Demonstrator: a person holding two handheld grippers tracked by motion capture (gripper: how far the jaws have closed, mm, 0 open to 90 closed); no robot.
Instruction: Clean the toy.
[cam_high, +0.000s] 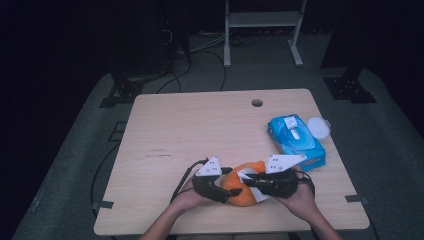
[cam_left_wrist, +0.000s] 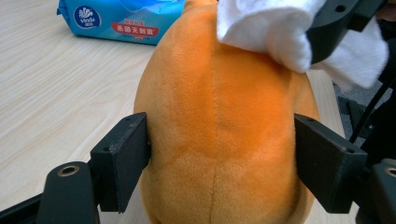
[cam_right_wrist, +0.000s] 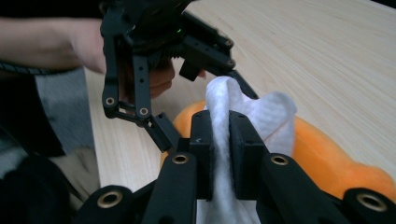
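An orange plush toy (cam_high: 240, 192) is seen lying on the near part of the light wooden table (cam_high: 190, 130), a little right of its middle, between the two hands. The left gripper (cam_high: 231, 194) is clamped on the toy's rounded body: in the left gripper view both black pads (cam_left_wrist: 122, 161) are pressed into the plush (cam_left_wrist: 219, 140) on either side. The right gripper (cam_high: 246, 181) is closed on a white wipe (cam_high: 246, 175); in the right gripper view the folded sheet (cam_right_wrist: 222, 140) is pinched tightly between the pads, and its loose end is laid over the top of the toy (cam_right_wrist: 322, 154). In the left gripper view the same wipe (cam_left_wrist: 275, 32) is seen resting against the toy's upper part, held by the other gripper's dark jaw. Farther off and to the right, near the table's right edge, a blue pack of wet wipes (cam_high: 296, 141) is lying flat, well apart from the toy, with its white flip lid (cam_high: 318, 126) swung open to the far right. On the pack's side (cam_left_wrist: 116, 21) the brand "Vinda" can be read in a round blue logo, beside a red band of small white characters too fine to be made out. A round cable hole (cam_high: 257, 103) is set in the far part of the tabletop. Nothing is placed between the pack and the grippers.
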